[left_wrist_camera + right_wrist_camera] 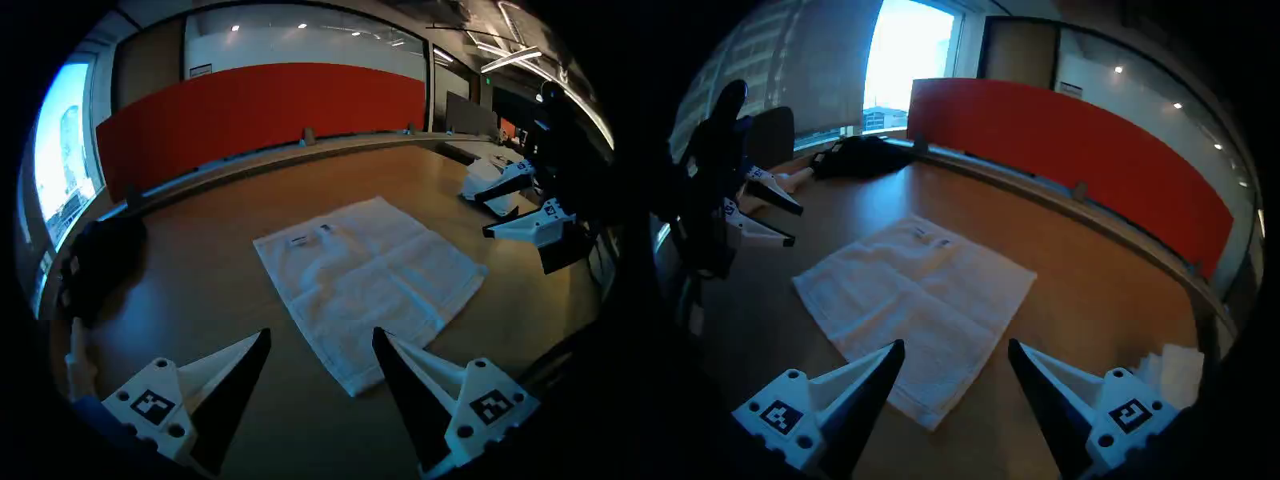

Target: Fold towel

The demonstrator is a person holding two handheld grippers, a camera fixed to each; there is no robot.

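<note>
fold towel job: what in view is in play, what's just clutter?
In play:
white towel, spread flat on the table
left gripper, jaws open
right gripper, jaws open

Lying about:
black bundle
white cloth pile
red partition

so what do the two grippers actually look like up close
They match. The left gripper has two wedge-shaped fingers that taper to points. They are white on the outside and black on the inner faces. Each carries a square black-and-white marker and small round holes near its base. The right gripper is built the same way.
</note>
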